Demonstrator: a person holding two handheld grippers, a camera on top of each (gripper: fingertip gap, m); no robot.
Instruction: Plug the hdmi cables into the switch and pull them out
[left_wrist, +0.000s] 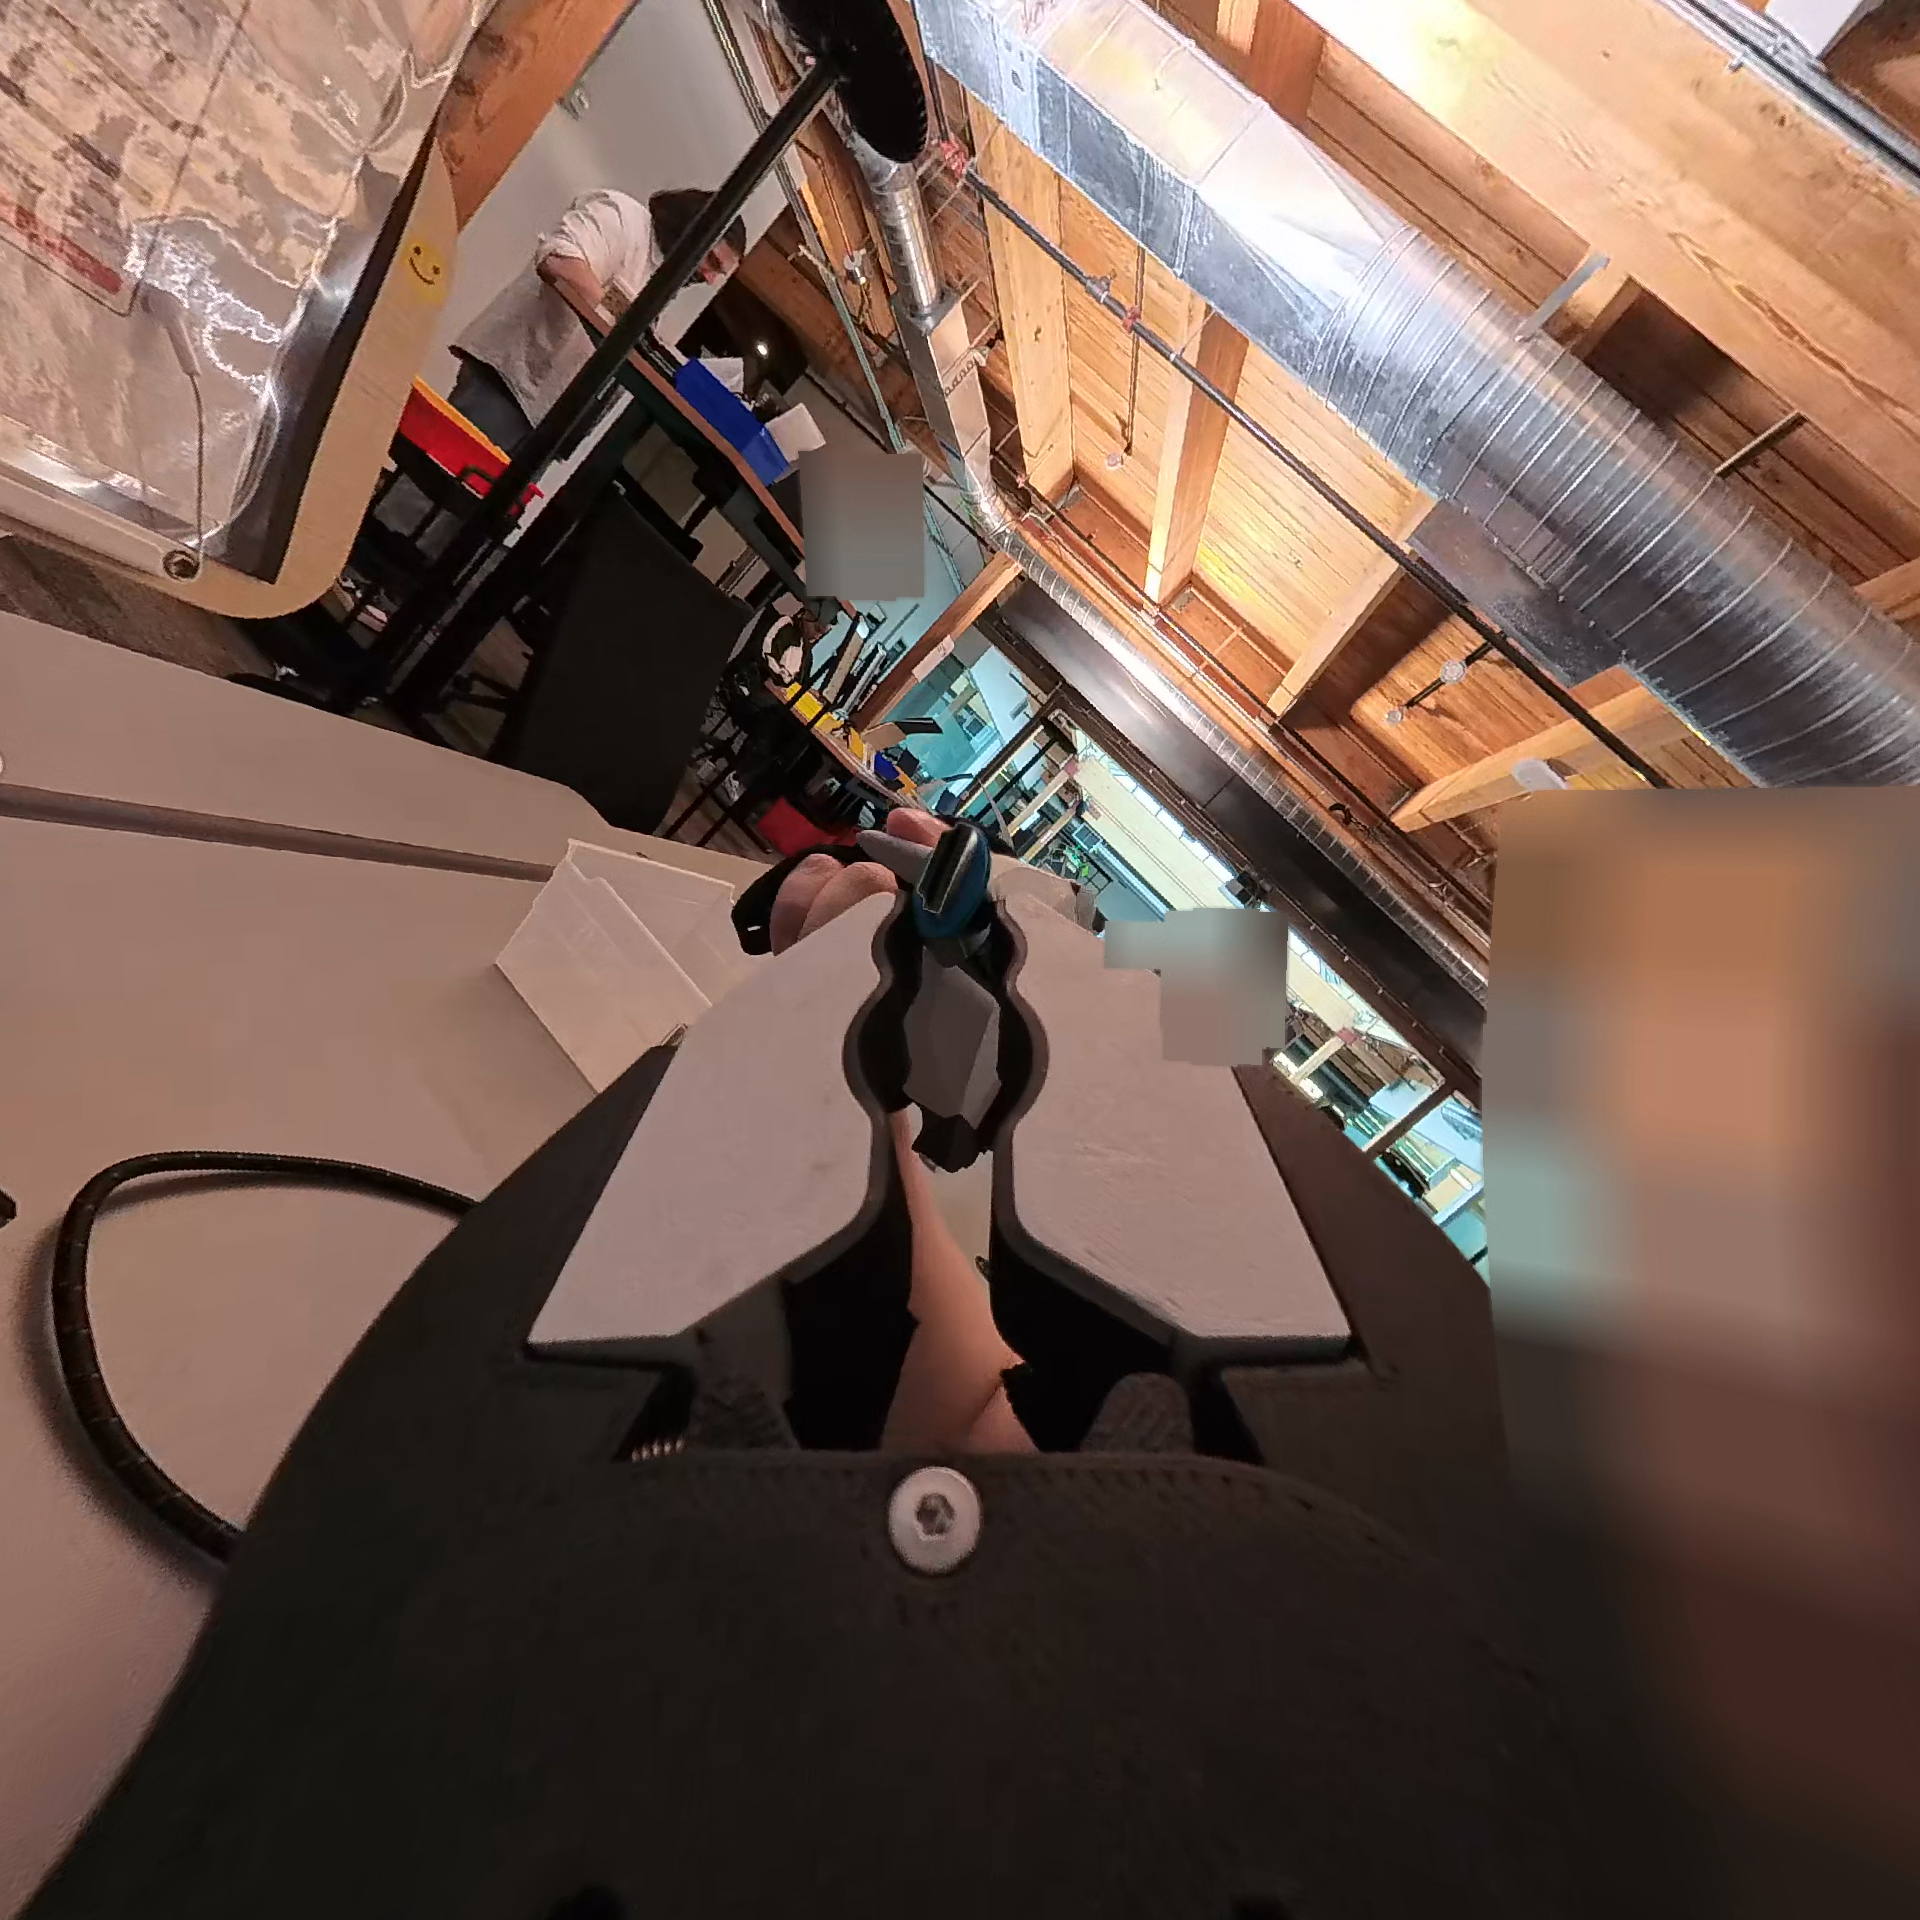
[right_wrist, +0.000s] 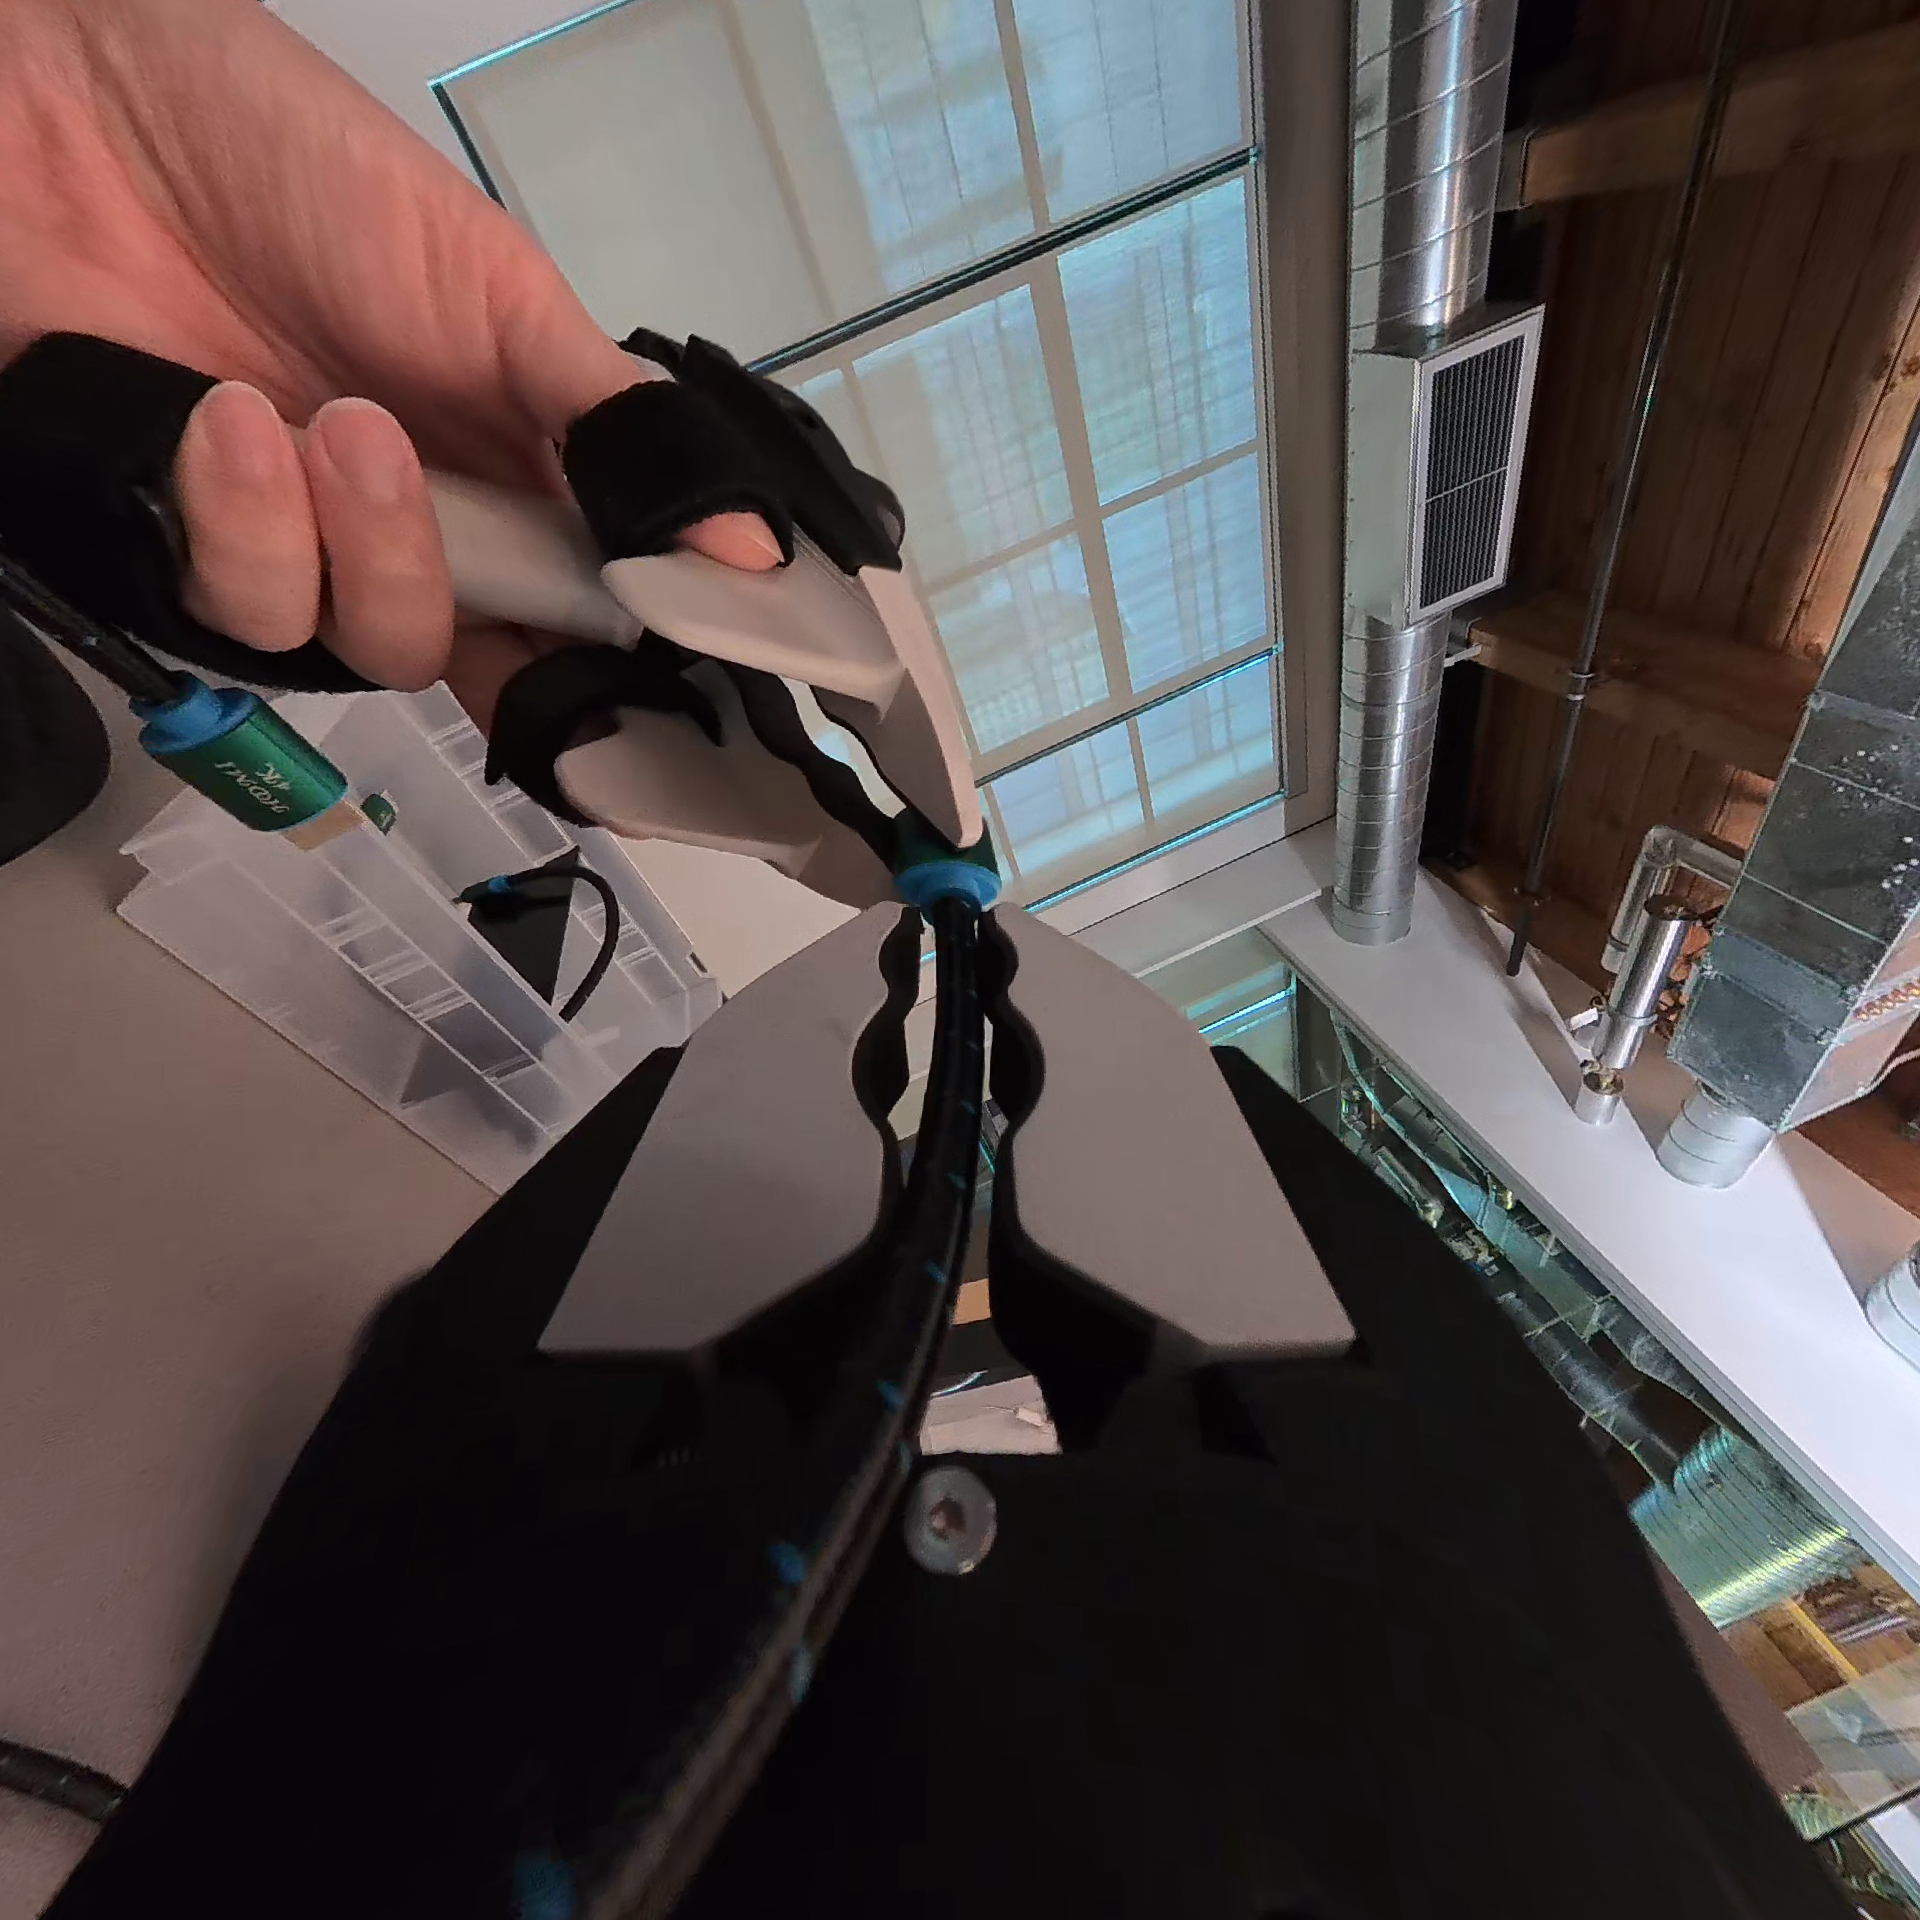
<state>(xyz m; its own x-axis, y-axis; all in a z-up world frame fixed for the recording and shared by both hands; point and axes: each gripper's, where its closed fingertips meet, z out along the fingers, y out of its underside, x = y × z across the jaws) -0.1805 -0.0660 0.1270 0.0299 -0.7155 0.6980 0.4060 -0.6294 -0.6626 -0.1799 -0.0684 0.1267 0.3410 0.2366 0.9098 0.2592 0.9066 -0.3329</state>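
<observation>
Past the tongs, the room tilts steeply. Overhead runs a ceiling of warm wooden beams (left_wrist: 1195, 457), crossed by a broad silver duct (left_wrist: 1558, 416) and a thin black pipe (left_wrist: 1247, 416). To the upper left of the tongs a person in a grey shirt (left_wrist: 540, 312) leans at a worktable (left_wrist: 717, 468) bearing a blue bin (left_wrist: 727, 416). In the right wrist view a tall window (right_wrist: 1039, 416) with pale frames stands above the tongs, giving soft daylight, and to the right a white ledge (right_wrist: 1558, 1091) meets a round metal pipe (right_wrist: 1413, 416) and a wooden wall (right_wrist: 1714, 416).

green plug (right_wrist: 255, 764) bears lettering (upside down).
</observation>
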